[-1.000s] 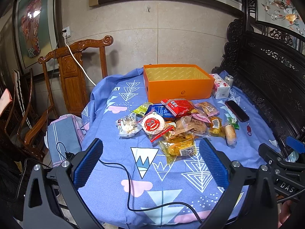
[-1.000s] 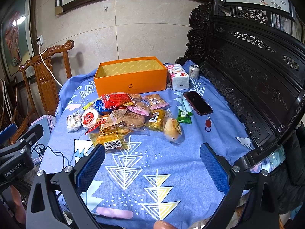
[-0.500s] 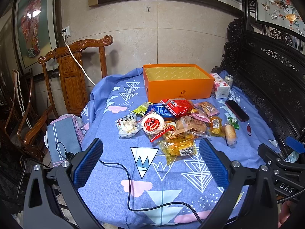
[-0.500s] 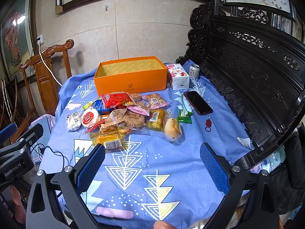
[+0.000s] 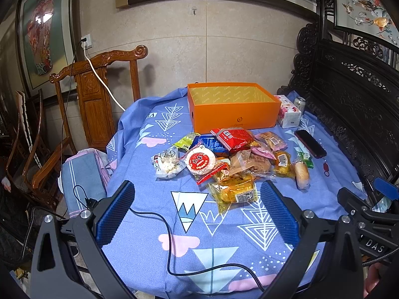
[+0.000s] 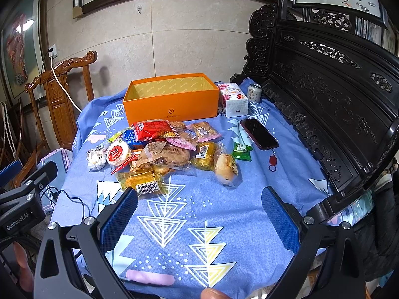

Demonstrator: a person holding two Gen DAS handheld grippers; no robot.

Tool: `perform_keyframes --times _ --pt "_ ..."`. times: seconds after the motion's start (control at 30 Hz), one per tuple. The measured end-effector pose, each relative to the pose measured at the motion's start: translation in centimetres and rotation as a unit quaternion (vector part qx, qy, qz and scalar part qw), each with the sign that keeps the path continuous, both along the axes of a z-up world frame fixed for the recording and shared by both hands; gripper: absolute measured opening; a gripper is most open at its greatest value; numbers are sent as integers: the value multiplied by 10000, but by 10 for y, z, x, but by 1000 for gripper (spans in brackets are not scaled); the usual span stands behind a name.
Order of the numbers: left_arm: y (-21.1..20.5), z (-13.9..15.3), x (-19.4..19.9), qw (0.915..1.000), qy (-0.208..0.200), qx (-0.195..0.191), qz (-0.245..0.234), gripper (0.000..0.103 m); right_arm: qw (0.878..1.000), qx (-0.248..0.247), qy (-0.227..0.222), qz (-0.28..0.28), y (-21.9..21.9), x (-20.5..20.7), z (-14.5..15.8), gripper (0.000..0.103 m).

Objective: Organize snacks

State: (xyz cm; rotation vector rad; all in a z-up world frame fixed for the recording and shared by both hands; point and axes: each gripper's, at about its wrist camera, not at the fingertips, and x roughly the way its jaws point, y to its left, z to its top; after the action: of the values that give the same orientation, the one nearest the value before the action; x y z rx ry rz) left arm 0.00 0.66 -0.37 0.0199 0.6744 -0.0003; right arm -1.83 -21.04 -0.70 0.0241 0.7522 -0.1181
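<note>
A heap of wrapped snacks [image 5: 232, 159] [image 6: 164, 154] lies mid-table on a blue patterned cloth. Among them are a red packet [image 5: 234, 137], a round red-and-white cake [image 5: 200, 160], a yellow pack with a barcode [image 5: 234, 191] [image 6: 143, 182] and a bread roll [image 6: 225, 168]. Behind the heap stands an open orange box [image 5: 234, 114] [image 6: 172, 106], empty as far as I can see. My left gripper [image 5: 197, 214] hovers open over the near table edge, short of the heap. My right gripper [image 6: 199, 216] is open too, nothing between its pads.
A black phone [image 6: 258, 133] with a red key fob lies right of the snacks. A tissue box [image 6: 233, 99] and a drinks can [image 6: 254, 92] stand beside the orange box. A black cable [image 5: 172, 249] crosses the near cloth. A carved chair [image 5: 99, 99] is left, a dark bench [image 6: 336, 104] right.
</note>
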Motion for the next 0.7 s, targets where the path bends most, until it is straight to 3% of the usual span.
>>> perform_keyframes --times 0.47,0.7 --pt "1 -2 0 10000 2 -12 -6 99 10000 6 0 48 1 0 -3 100" --pt "7 -30 6 9997 -60 -88 -206 99 9982 -13 -464 372 -16 5 -19 100"
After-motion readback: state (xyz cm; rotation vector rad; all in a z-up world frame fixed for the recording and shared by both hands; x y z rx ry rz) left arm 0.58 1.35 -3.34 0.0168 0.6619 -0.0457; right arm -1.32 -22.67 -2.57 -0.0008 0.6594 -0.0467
